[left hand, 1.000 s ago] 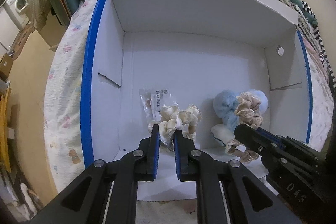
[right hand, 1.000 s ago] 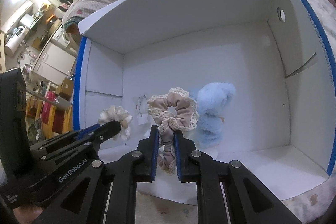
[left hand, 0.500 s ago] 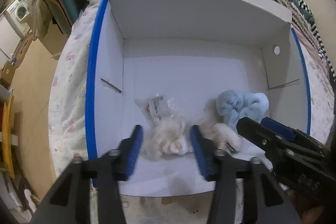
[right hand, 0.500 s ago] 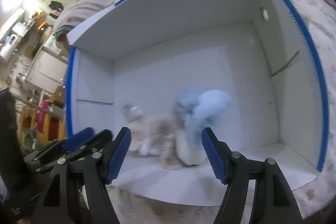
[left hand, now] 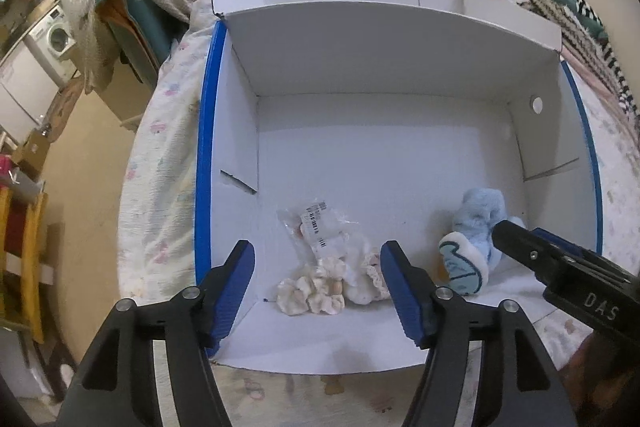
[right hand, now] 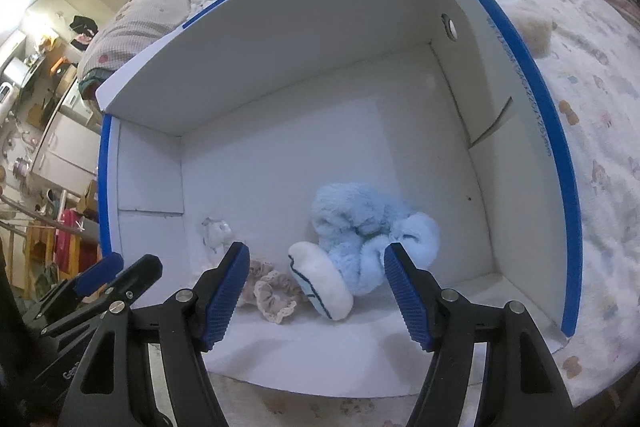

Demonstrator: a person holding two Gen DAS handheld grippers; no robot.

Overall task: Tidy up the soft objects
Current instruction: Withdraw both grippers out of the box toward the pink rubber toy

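Left gripper (left hand: 318, 291): jaws just opening, hovering empty above cream scrunchie (left hand: 311, 293).
Right gripper (right hand: 316, 293): released, gripping nothing.
Scrunchies: lying near the box (left hand: 360, 163) front wall.
Blue plush (right hand: 360, 231): sitting right.

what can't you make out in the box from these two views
- Blue plush toy: left wrist view, right side hidden behind the right claw.
- Barcode label on the clear plastic bag: too small to read.
- Beige scrunchie: right wrist view, partly hidden behind a claw finger.
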